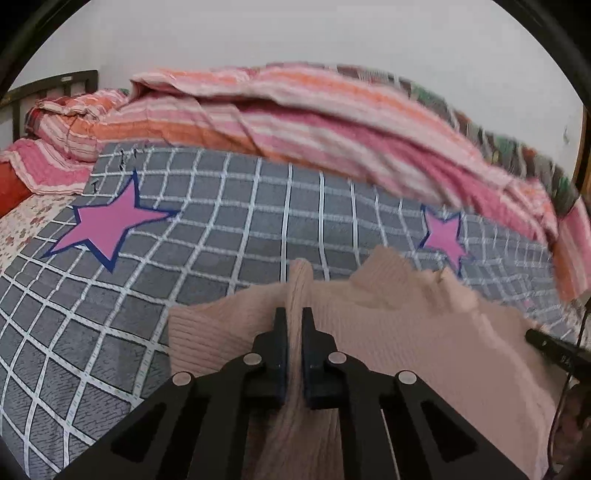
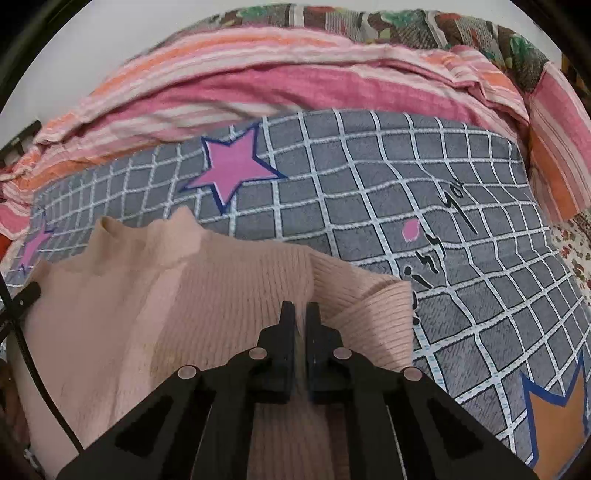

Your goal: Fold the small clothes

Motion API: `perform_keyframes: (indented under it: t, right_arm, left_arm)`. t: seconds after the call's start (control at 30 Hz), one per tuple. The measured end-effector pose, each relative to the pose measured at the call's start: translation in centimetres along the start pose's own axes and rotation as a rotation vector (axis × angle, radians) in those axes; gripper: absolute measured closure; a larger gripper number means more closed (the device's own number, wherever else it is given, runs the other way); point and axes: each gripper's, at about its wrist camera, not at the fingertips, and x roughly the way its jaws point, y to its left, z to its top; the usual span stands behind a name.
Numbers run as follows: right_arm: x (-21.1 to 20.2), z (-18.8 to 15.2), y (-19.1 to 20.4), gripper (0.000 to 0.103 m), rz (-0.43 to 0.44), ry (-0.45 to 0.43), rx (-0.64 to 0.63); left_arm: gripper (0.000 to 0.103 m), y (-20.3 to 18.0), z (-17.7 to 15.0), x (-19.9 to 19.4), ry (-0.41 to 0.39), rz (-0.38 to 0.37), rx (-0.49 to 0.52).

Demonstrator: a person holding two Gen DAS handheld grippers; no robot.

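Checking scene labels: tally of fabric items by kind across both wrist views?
Pink ribbed sweater: 1
Grey grid bedsheet with stars: 1
Pink-and-orange striped quilt: 1
Floral patterned blanket: 1
Total: 4
Each gripper, left and right, has its fingers shut on a sweater fold.

Grey checked bedspread (image 1: 229, 229) under pink ribbed sweater (image 1: 406, 343), striped quilt (image 1: 295, 122).

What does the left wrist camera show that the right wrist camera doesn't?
Only the left wrist view shows the dark bed frame and a rolled striped pillow at the bed's end. Only the right wrist view shows black lettering and an orange star on the grey checked cover. Both show the pink ribbed sweater, the striped quilt and pink stars, each gripper pinching a fold of sweater.
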Motion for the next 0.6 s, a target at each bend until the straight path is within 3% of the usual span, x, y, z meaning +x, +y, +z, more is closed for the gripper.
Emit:
perform_keyframes:
  t: [0.13, 0.27, 0.43, 0.6]
  right_arm:
    - [-1.2, 0.2, -1.0, 0.098, 0.063, -0.055, 0.049]
    - [0.7, 0.2, -0.9, 0.098, 0.023, 0.030, 0.057]
    - [0.8, 0.1, -0.7, 0.098, 0.006, 0.031, 0.051]
    - [0.0, 0.3, -0.2, 0.089, 0.007, 0.014, 0.022]
  left_arm:
    - [0.096, 1.0, 0.2, 0.7, 0.031, -0.015, -0.052]
    - [0.096, 1.2, 0.2, 1.6, 0.075, -0.003, -0.060]
    - [0.093, 1.0, -0.1, 1.6, 0.092, 0.016, -0.050]
    - [0.091, 0.7, -0.3, 0.7, 0.089, 0.041, -0.018]
